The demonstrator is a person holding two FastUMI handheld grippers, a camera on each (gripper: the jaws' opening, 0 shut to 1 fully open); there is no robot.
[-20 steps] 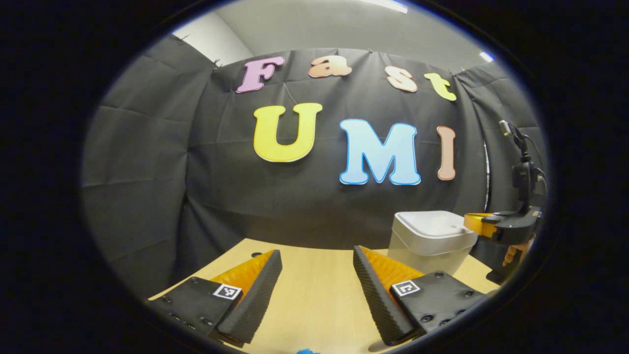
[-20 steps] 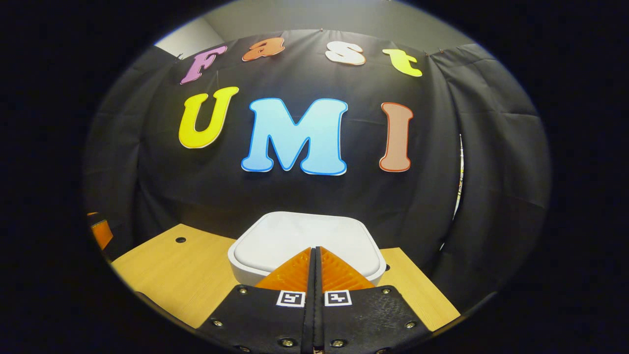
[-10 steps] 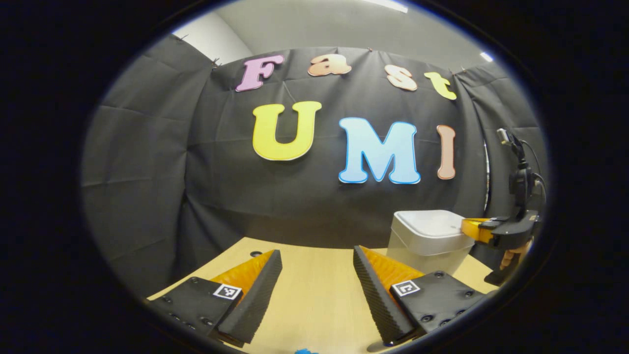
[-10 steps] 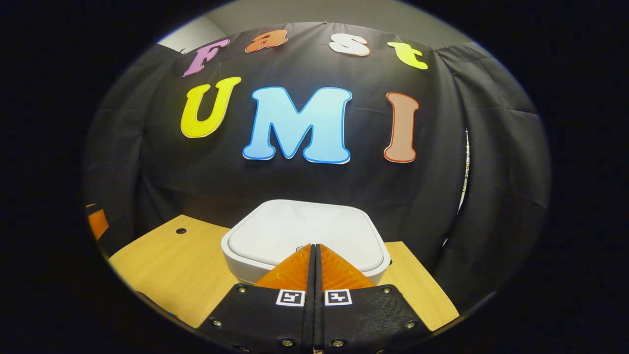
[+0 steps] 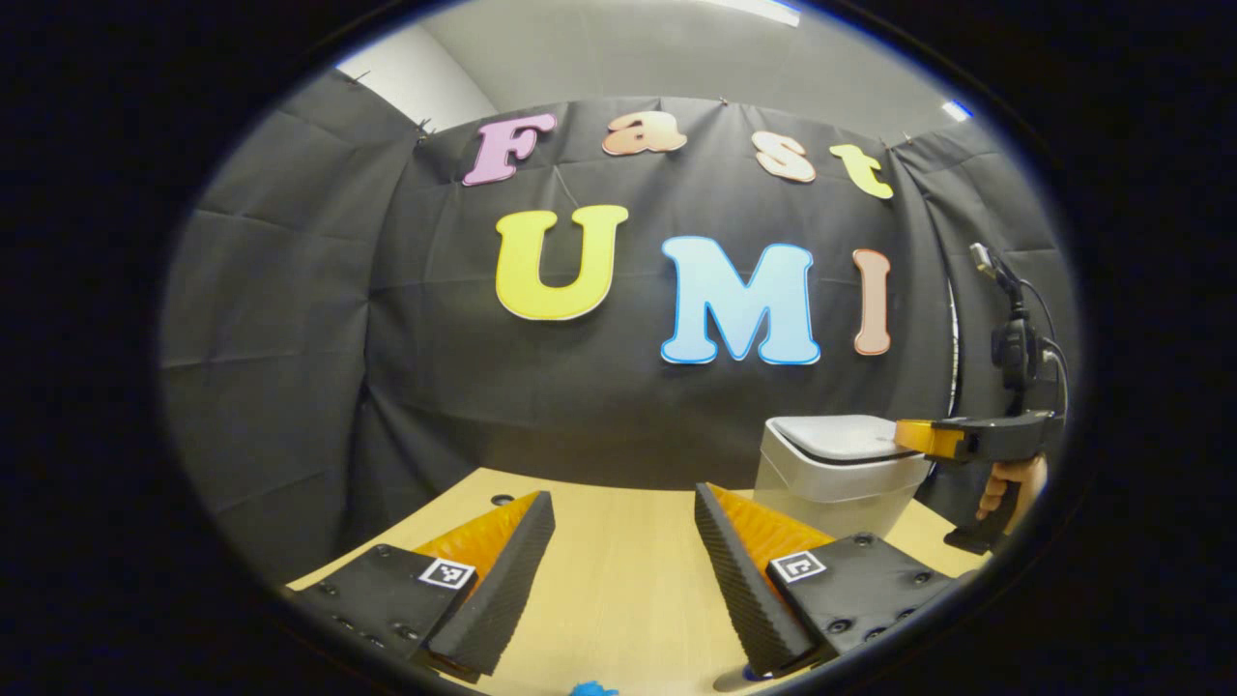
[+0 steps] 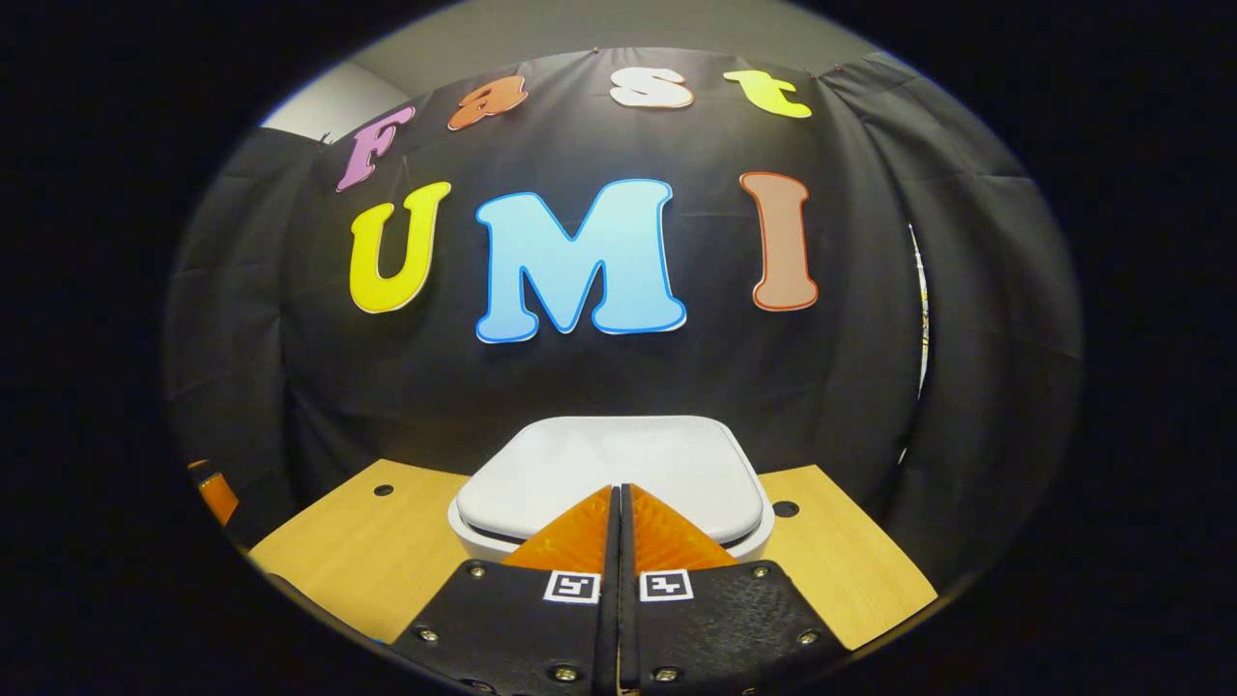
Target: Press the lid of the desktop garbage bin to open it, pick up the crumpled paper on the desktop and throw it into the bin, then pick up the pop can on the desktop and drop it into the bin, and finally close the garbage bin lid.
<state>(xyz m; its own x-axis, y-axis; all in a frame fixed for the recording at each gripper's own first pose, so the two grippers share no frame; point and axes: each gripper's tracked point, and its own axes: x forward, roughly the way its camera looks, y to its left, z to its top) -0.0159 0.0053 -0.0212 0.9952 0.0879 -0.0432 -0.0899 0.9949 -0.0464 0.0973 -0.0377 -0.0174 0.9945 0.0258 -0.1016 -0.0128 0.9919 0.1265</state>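
Since half a second ago the front edge of the bin lid [image 6: 609,469] shows a dark gap above the bin [image 5: 831,488] body and the right tool [image 6: 618,493], fingers pressed flat together on nothing, has tipped back up, so I judge my press released the latch and the lid is starting to open. From the left tool [image 5: 618,541], held wide open and empty over the bench [image 5: 618,599], the bin stands at about three o'clock with the right tool's tip just at its near rim. Crumpled paper and pop can I cannot place; a blue scrap [image 5: 589,688] at six o'clock is cut off.
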